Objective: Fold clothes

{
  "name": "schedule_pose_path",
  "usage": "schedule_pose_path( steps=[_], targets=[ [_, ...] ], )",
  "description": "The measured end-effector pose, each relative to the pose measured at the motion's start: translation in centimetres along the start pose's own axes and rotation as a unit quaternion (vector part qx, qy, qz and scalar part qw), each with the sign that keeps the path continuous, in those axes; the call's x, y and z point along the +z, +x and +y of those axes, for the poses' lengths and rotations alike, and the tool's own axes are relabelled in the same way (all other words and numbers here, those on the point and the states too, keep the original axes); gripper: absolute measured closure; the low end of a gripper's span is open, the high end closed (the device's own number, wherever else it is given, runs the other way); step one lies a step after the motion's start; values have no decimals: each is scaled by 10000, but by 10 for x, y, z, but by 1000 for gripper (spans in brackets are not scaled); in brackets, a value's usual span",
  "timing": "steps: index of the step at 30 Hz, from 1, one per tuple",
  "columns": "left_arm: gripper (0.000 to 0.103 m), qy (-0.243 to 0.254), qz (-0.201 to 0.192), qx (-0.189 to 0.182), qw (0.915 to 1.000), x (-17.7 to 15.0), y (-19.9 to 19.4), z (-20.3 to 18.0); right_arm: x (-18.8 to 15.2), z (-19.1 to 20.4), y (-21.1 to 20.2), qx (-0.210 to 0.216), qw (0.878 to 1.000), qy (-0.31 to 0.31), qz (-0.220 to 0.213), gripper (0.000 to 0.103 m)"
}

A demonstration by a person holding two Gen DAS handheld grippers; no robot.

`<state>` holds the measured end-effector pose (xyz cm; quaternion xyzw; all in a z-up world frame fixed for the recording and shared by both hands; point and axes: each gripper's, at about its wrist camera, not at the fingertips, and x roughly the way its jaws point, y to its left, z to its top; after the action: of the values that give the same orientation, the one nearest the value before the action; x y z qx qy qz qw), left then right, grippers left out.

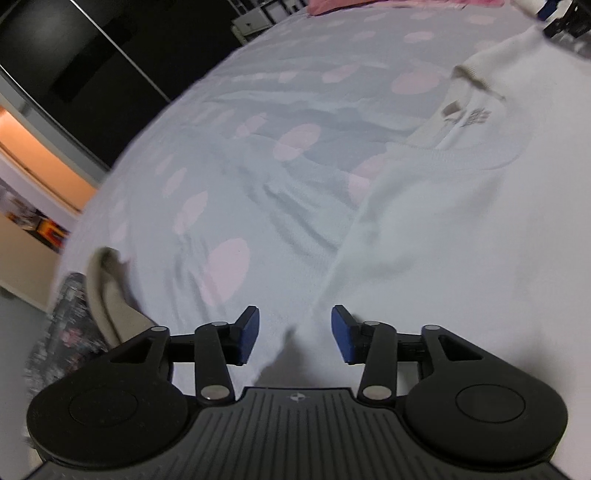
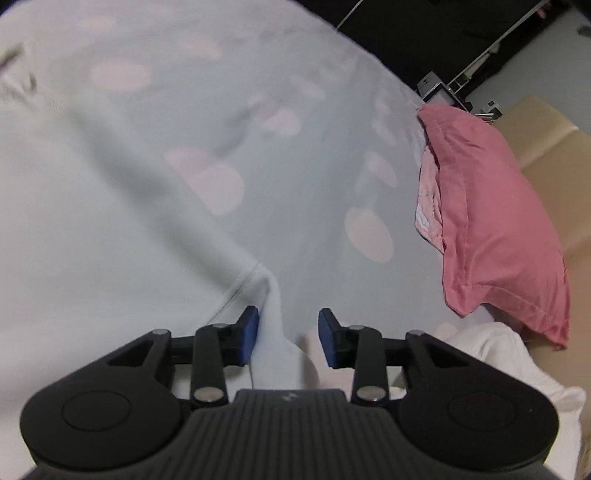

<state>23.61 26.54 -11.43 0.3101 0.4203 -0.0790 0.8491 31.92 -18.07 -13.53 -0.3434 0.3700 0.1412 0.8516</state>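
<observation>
**On the bed, both claws wide, nothing gripped**

Over the left wrist view, the left claw (image 1: 295, 334) stands wide, its blue pads (image 1: 249, 334) apart with an edge of the white shirt (image 1: 461, 221) between them but not pinched. The shirt lies spread on the dotted sheet (image 1: 221, 166), collar and printed label visible further up. Top right, a dark blurred shape looks like the right claw (image 1: 565, 20), well apart. A beige cloth (image 1: 107, 291) hangs off the bed's left edge.

Over the right wrist view, the right claw (image 2: 288, 336) is also wide. A raised corner of the shirt (image 2: 92, 221) sits between the jaws, touching the left pad (image 2: 249, 332) only. A pink pillow (image 2: 495, 221) lies to the right, with a white bundle (image 2: 498, 354) just beside the claw.

Risks, as I judge them: closing now could catch the sheet along with the shirt, since both are pale and wrinkled together. The right corner sits off-centre, so it may slip out. Uneven lifting would skew the fold.

Only the left view shows the collar; only the right shows the pillow and the hem seam.
</observation>
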Motion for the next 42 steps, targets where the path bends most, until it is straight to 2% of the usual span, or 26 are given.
schedule_pose_path(
  steps=[1,3,6,9,10,14,15,16,17,18,22,23,24,25,27,28,29,31,32,33,34,35,38,41,42],
  targets=[
    [56,-10,26,-141,9999,-3,-1,2,-2,-3,-9,113,9999,42,-115,54],
    [56,-26,23,-385,9993,-7,-3,6,-8,-9,-21,329,9992,159,-187,52],
    [56,-110,-462,-521,9975,-10,-16,5,-23,-15,-40,1106,9915,674,-144,52],
    [56,-275,-930,-676,9930,-7,-23,2,-50,-8,-67,1968,9757,963,-1,52],
    [56,-273,-922,-699,9929,-5,-21,-1,-60,-1,-76,2166,9713,980,66,52],
    [60,11,-15,-493,9988,5,13,-21,-101,31,-102,2705,9556,1107,370,51],
    [65,-36,-26,-471,9989,6,15,-22,-109,38,-106,2808,9519,1143,441,53],
    [82,-162,-7,-453,9988,10,17,-21,-116,46,-108,2930,9474,1191,489,75],
    [93,-288,12,-434,9986,13,19,-20,-121,52,-110,2979,9454,1233,471,97],
    [103,-349,36,-368,9987,16,22,-20,-125,56,-113,2983,9450,1270,424,97],
    [103,-219,179,96,9996,26,29,-25,-133,59,-122,2843,9497,1249,401,99],
    [103,-223,216,264,9992,28,31,-24,-135,58,-123,2772,9526,1175,424,99],
    [103,-256,259,584,9976,28,33,-22,-138,58,-126,2707,9555,1087,446,99],
    [103,-361,302,832,9954,28,35,-16,-142,59,-130,2644,9582,990,468,99],
    [103,-846,387,1051,9901,24,38,7,-148,56,-135,2630,9573,1099,475,99],
    [103,-1057,370,1027,9884,22,37,17,-151,55,-138,2635,9562,1186,475,99],
    [103,-1124,261,805,9901,21,33,22,-155,54,-140,2670,9538,1299,450,98],
    [103,-934,127,558,9940,19,25,18,-161,49,-143,2795,9470,1543,351,96],
    [103,-840,48,437,9955,19,20,15,-165,44,-145,2876,9430,1652,280,88],
    [98,-751,-57,324,9966,18,13,8,-169,41,-146,2966,9379,1779,259,81],
    [91,-661,-162,210,9975,17,6,2,-169,37,-147,3131,9293,1934,306,60],
    [89,-571,-267,96,9980,16,0,-4,-171,35,-148,3330,9195,2056,368,51],
    [88,-581,-524,-240,9966,11,-25,-24,-175,38,-155,3851,8963,2147,478,50],
    [88,-688,-589,-721,9933,9,-47,-49,-181,58,-160,3948,8931,1990,837,52],
    [88,-630,-562,-854,9928,8,-54,-58,-183,64,-162,3956,8929,1946,919,57]
  ],
)
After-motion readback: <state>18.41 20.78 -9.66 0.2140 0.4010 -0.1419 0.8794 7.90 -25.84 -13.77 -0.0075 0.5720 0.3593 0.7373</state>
